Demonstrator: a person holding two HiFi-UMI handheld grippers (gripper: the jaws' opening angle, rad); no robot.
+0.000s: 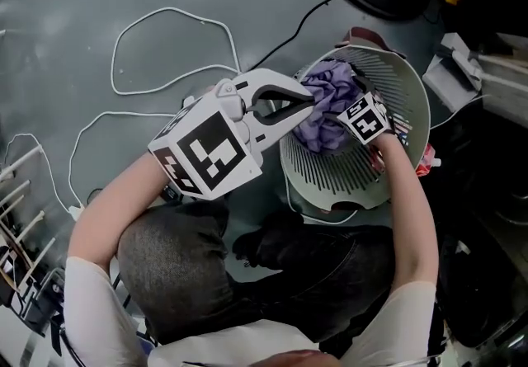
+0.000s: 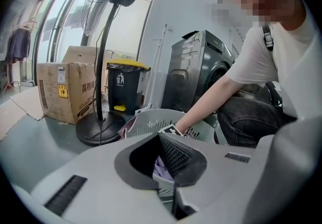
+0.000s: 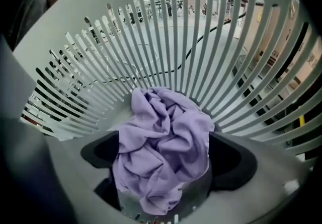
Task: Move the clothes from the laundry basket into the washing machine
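Observation:
A crumpled purple cloth (image 1: 328, 105) lies inside the pale slatted laundry basket (image 1: 408, 81) on the floor. My right gripper (image 1: 356, 119) reaches down into the basket. In the right gripper view its jaws (image 3: 168, 160) stand wide open on either side of the purple cloth (image 3: 163, 142), against the basket wall (image 3: 201, 42). My left gripper (image 1: 307, 101) points at the cloth's left edge from outside the rim. In the left gripper view a strip of the purple cloth (image 2: 160, 167) shows past its ribbed pad (image 2: 176, 155); whether these jaws grip anything is unclear. The grey washing machine (image 2: 198, 72) stands behind the basket (image 2: 151, 120).
White cables (image 1: 165, 52) loop over the grey floor left of the basket. A fan stand (image 2: 100, 127), a cardboard box (image 2: 65, 89) and a black bin with a yellow lid (image 2: 123, 87) stand beyond. The person's dark-trousered knees (image 1: 313, 258) are close to the basket.

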